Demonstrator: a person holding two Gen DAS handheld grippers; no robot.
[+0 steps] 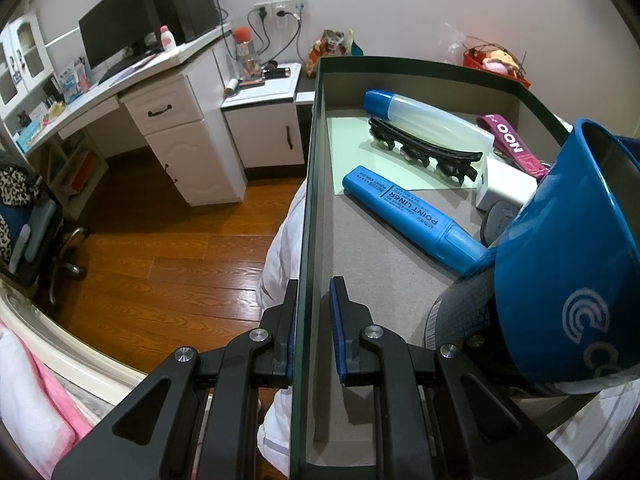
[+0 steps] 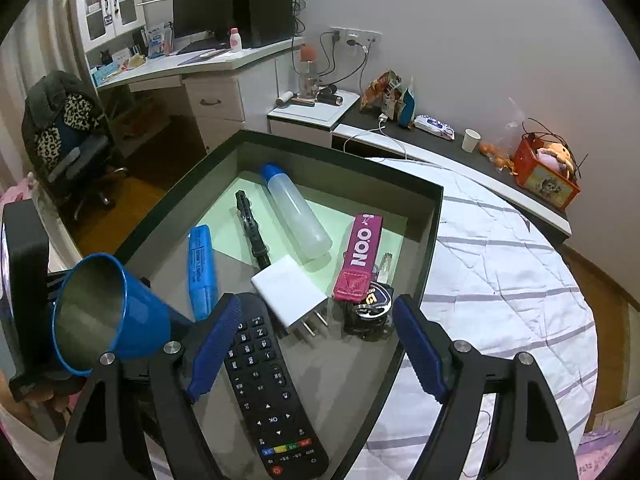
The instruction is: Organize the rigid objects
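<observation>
The left gripper [image 1: 313, 330], angled downward at lower centre, clamped the dark box [image 1: 310, 216] wall. The right gripper [image 2: 316, 346] hung wide-jawed above the black remote [image 2: 270, 392] lying inside, lower centre. The blue cup [image 1: 560, 260] hid the right-hand contents.

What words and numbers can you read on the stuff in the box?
"POINT LINER" on the blue highlighter; its smaller print is too tiny to read.
"NO.O" on the pink strap.
"OK" on the black remote; its number keys are too blurred to read surely.
A white swirl logo, with cut-off letters, on the blue cup.
</observation>
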